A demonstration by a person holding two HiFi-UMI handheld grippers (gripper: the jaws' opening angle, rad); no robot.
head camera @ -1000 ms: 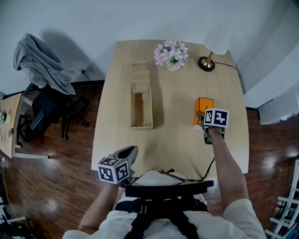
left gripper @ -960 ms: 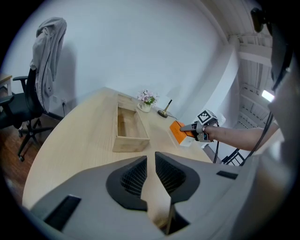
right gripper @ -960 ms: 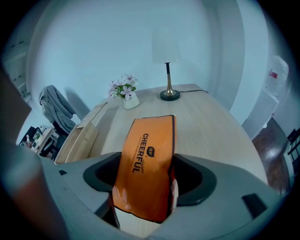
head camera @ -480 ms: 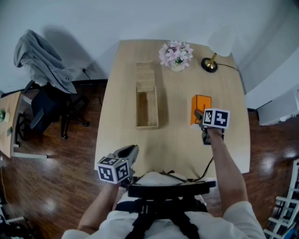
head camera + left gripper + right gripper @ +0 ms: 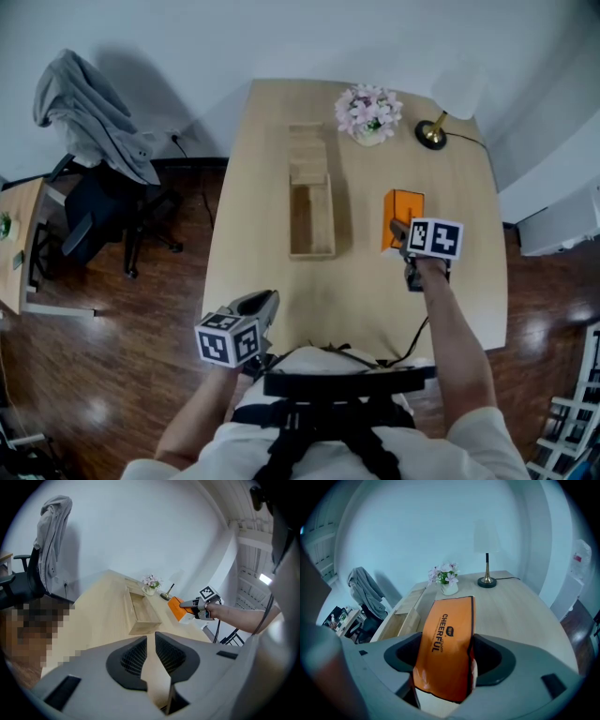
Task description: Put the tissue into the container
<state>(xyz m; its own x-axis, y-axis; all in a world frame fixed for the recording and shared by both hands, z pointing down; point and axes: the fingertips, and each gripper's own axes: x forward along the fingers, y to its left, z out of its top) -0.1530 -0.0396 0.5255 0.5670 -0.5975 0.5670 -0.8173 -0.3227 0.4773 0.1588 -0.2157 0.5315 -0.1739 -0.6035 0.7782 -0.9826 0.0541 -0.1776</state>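
An orange tissue pack [image 5: 403,208] [image 5: 447,639] is clamped between the jaws of my right gripper [image 5: 401,229] [image 5: 446,654], held off the table, right of the container. The pack points away from me. The container [image 5: 312,251] [image 5: 144,625] [image 5: 401,618] is a long open wooden box on the table's middle, its far part covered by slats. My left gripper [image 5: 264,303] [image 5: 150,641] hovers at the table's near edge, well short of the box. Its jaws stand a narrow gap apart with nothing between them.
A vase of pink flowers [image 5: 368,112] and a brass-footed lamp [image 5: 433,134] stand at the table's [image 5: 356,281] far end. An office chair draped with a grey jacket [image 5: 94,112] stands on the wooden floor to the left.
My right gripper has carried the orange pack leftwards, closer to the wooden box. The left gripper keeps the same place in the picture while the table has slid right.
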